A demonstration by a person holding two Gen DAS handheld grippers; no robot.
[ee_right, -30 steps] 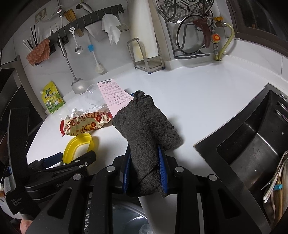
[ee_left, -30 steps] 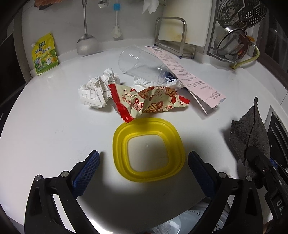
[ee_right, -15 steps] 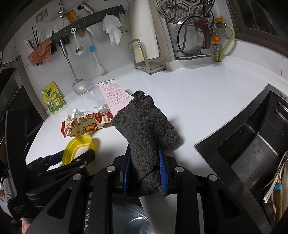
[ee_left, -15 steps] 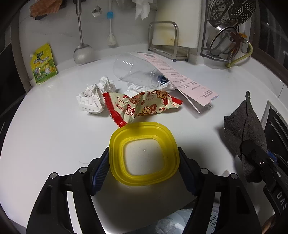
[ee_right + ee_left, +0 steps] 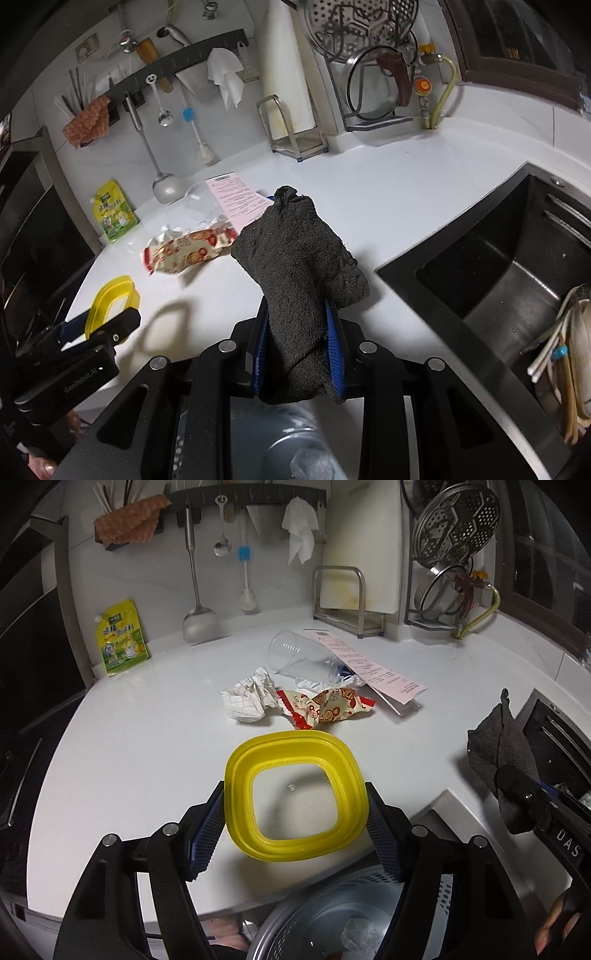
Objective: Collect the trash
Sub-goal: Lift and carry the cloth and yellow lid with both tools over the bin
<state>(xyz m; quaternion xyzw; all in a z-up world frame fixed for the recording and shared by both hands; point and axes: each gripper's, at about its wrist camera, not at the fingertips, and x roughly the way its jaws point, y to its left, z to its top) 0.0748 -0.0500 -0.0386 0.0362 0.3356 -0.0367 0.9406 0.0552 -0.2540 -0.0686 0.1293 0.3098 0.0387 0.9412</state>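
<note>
L hand-held gripper (image 5: 295, 823) clamps yellow lid (image 5: 295, 794); R (image 5: 297, 354) pinches cloth (image 5: 295, 266).

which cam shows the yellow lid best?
Left wrist. The yellow lid sits centred and whole between the left tool pads. In the right wrist view it is small at the left edge, partly hidden by that tool's finger.

The yellow lid (image 5: 295, 794) is looking like smooth, glossy plastic with a clear centre. Behind the lid, a crumpled paper ball (image 5: 249, 698) and a shiny printed wrapper (image 5: 325, 707) are lying on the glossy white counter (image 5: 129, 746). The grey cloth (image 5: 299, 266) is showing rough, matt terry.
</note>
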